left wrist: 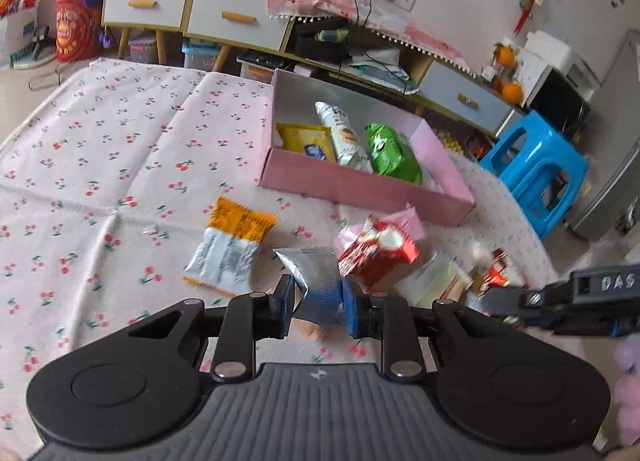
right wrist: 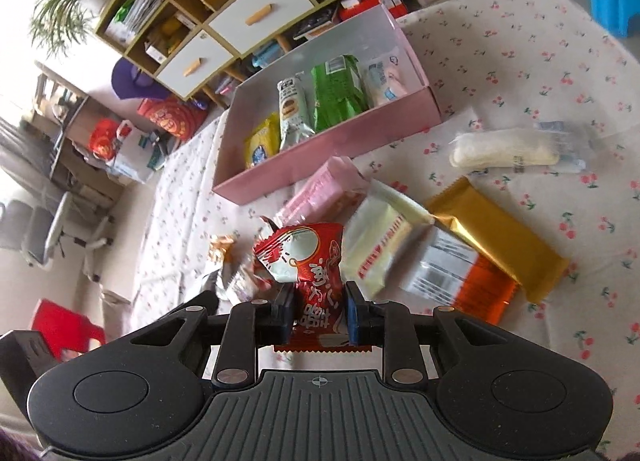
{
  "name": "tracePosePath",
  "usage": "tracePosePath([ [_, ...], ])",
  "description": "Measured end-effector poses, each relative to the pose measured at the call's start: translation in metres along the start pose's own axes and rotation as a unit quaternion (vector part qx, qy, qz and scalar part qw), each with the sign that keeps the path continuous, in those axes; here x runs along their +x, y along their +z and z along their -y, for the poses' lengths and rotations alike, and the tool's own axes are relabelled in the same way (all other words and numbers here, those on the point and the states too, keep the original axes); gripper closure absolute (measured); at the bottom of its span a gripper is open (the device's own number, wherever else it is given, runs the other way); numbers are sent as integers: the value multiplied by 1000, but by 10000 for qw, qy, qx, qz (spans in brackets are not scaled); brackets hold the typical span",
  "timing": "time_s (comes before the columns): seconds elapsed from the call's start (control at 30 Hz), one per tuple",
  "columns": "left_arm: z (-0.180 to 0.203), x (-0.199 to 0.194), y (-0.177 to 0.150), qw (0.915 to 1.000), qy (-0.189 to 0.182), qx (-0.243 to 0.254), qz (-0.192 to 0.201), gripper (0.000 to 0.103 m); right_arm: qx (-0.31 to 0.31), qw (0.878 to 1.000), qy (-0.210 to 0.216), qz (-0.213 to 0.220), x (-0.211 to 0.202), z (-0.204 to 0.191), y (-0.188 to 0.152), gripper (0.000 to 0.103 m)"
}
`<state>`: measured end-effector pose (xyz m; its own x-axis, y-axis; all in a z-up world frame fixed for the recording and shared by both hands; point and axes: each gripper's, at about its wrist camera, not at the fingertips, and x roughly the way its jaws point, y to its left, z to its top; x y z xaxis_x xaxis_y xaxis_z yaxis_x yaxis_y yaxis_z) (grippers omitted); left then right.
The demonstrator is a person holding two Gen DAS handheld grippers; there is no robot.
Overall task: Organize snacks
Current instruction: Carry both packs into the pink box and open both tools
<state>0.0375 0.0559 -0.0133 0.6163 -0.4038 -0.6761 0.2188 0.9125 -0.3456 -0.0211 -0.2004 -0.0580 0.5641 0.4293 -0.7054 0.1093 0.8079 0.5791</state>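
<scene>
My left gripper (left wrist: 316, 303) is shut on a silver and blue snack packet (left wrist: 318, 285), held above the cherry-print cloth. My right gripper (right wrist: 318, 315) is shut on a red and white snack packet (right wrist: 308, 261); that packet also shows in the left wrist view (left wrist: 378, 249). A pink box (left wrist: 360, 185) ahead holds a yellow packet (left wrist: 306, 141), a white packet (left wrist: 342, 133) and a green packet (left wrist: 390, 153). The box also shows in the right wrist view (right wrist: 340, 141). An orange and silver packet (left wrist: 230, 245) lies loose left of centre.
Loose on the cloth in the right wrist view: a pink packet (right wrist: 324, 189), a cream packet (right wrist: 378, 245), a gold packet (right wrist: 500, 237), an orange packet (right wrist: 464, 277) and a pale bread roll packet (right wrist: 508, 149). Drawers (left wrist: 224, 17) stand behind, a blue stool (left wrist: 532, 165) to the right.
</scene>
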Motion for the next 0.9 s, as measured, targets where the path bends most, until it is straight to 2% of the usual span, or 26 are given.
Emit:
tracePosePath([
  [0.37,13,35,33,9982,-163,-532,240,80,440,9988,131,145,15,-16,37,79],
  [0.6,16,53,62,9977,-136,-568,357,80,636,9977,-67,217,31,-21,70,79],
  [0.7,19,64,76,9984,-31,-404,393,80,759,9963,-198,359,35,-15,87,79],
  [0.9,26,88,104,9987,325,330,213,80,897,9934,-259,674,49,1,119,79],
])
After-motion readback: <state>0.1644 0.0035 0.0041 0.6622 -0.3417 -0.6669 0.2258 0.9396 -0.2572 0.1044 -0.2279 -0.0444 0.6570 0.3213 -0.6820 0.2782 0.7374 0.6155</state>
